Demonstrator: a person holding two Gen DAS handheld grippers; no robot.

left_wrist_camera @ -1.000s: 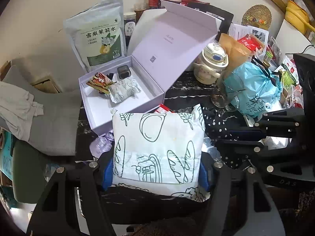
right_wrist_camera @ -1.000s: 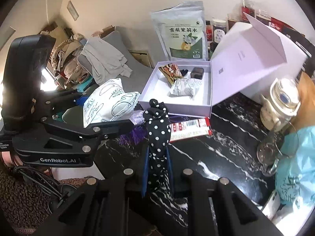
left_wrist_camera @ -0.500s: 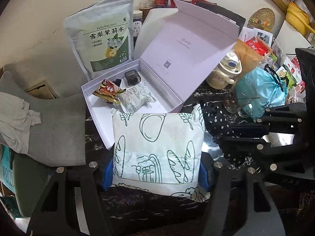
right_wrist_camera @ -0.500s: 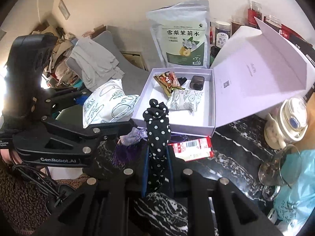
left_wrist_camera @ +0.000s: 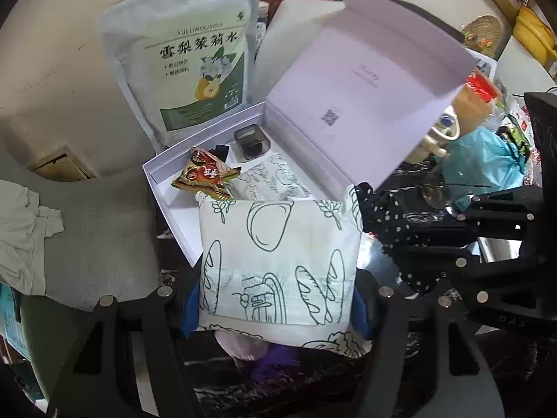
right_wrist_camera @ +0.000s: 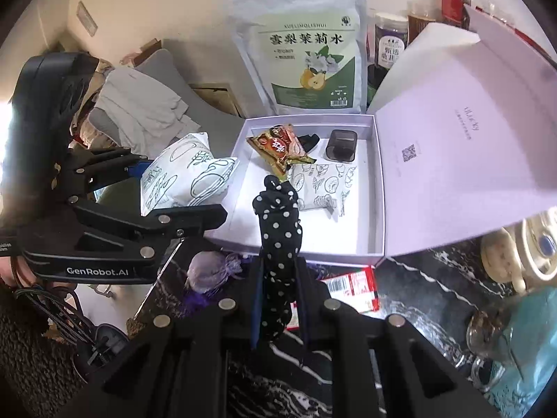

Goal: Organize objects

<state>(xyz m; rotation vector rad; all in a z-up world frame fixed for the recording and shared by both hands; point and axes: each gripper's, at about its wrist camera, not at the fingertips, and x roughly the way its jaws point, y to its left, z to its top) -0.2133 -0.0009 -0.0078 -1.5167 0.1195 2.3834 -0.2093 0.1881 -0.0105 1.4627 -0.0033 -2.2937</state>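
Left tool (left_wrist_camera: 276, 308) gripped a puffy white bread-print packet (left_wrist_camera: 278, 264) at the near edge of the open lilac gift box (right_wrist_camera: 362, 188). Right tool (right_wrist_camera: 280, 308) was clamped on black white-dotted fabric (right_wrist_camera: 280, 233), seemingly just over the box's front wall.

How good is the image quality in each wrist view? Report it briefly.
Left wrist view: fisheye bends the open box's lid; the printed packet is sharp, corners black. Right wrist view: daylight blows out the left edge; the polka-dot cloth is crisp.
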